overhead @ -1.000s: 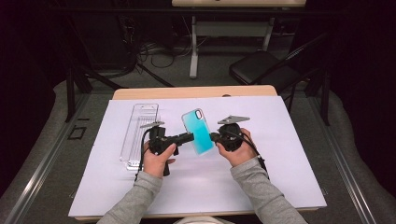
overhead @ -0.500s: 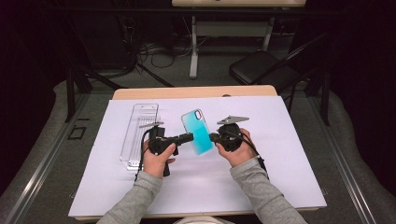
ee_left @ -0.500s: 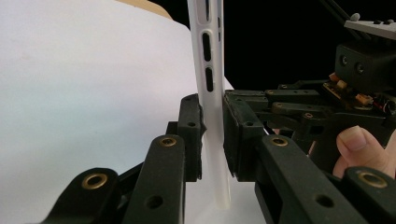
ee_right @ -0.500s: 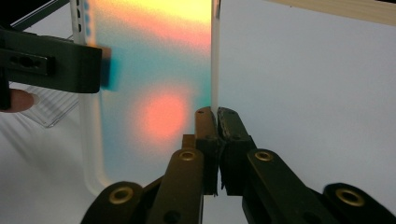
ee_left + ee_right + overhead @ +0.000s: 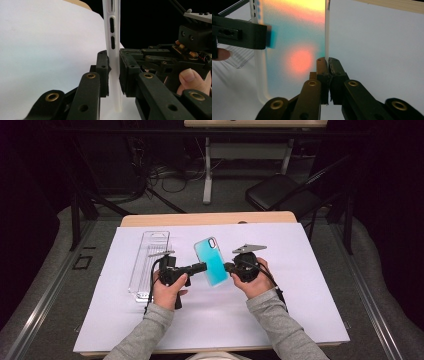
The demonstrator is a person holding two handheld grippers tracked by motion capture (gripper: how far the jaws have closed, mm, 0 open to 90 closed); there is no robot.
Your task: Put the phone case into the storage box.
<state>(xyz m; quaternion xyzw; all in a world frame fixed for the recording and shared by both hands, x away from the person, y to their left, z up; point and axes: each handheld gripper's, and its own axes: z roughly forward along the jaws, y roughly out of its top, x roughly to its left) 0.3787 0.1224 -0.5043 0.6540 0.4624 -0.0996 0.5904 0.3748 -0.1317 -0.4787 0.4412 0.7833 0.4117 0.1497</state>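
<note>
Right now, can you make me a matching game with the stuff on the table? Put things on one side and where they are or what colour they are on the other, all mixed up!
Things:
1. phone case
2. clear plastic box
3. left hand-held gripper
4. folding chair

Descriptions:
A. lying flat on the white sheet, left of the hands
B. teal, held up between both hand-held grippers
C. black, on the floor beyond the table
D. shut on the case's left edge

Pairs: 1-B, 2-A, 3-D, 4-C
</note>
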